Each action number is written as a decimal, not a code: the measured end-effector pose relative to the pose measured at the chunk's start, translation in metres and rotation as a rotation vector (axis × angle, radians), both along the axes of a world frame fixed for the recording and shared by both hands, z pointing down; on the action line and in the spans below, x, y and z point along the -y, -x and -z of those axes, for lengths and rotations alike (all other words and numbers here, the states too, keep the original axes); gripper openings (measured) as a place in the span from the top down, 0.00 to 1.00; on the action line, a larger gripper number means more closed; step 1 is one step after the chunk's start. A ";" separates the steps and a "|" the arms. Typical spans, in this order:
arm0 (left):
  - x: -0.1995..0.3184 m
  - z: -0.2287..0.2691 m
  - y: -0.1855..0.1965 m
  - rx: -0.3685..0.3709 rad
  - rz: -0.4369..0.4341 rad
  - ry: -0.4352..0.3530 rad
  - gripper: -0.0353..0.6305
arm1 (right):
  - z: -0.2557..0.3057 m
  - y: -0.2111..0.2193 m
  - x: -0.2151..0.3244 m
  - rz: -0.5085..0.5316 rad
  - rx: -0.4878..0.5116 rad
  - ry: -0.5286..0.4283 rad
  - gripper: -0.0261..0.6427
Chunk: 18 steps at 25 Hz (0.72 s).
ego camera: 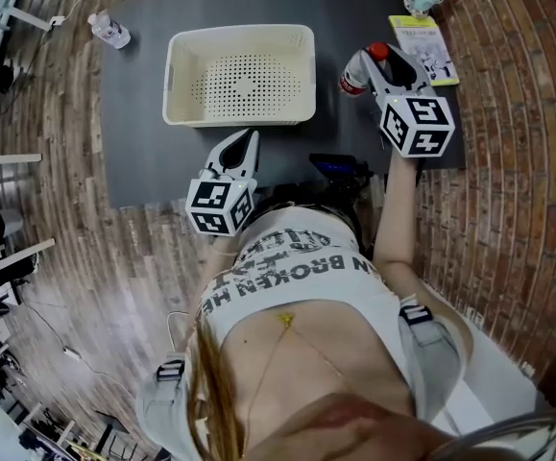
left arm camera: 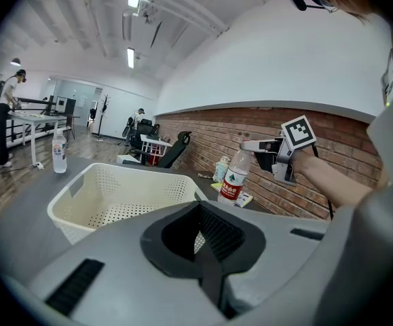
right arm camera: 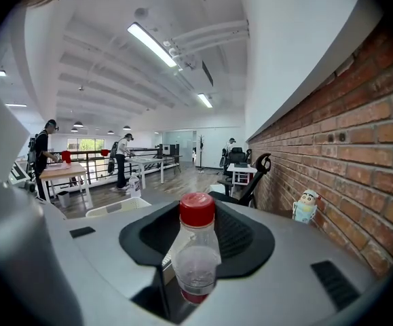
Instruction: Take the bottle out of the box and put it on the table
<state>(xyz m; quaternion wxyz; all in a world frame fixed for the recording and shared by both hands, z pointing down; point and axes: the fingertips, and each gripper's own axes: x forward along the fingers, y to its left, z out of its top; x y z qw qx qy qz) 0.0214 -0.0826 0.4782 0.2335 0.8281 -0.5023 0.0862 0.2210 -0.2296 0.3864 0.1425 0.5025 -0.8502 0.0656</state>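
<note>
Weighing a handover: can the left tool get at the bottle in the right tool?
Probably yes: left tool is empty, and the bottle is held beside the basket with its labelled body bare below the right tool.

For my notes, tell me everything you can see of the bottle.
The bottle is clear plastic with a red cap and a red label. It stands upright between the jaws of the right gripper, which clamp its upper part. It is outside the basket, to its right, over the dark table; whether its base touches the table is unclear.
</note>
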 end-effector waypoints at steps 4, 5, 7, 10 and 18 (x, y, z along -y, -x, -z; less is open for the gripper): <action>0.000 -0.002 -0.003 0.001 -0.001 0.005 0.94 | -0.005 -0.003 0.001 0.001 -0.009 0.007 0.73; 0.000 -0.002 -0.003 0.001 -0.002 0.005 0.94 | -0.006 -0.004 0.002 0.001 -0.012 0.009 0.73; -0.001 -0.001 -0.004 0.002 -0.003 0.006 0.94 | -0.009 -0.006 0.002 -0.002 -0.019 0.015 0.73; -0.002 -0.001 -0.004 0.003 -0.002 0.010 0.94 | -0.017 -0.009 0.001 -0.010 -0.026 0.028 0.73; -0.002 -0.003 -0.005 0.003 -0.009 0.015 0.94 | -0.049 -0.014 0.003 -0.021 -0.047 0.086 0.73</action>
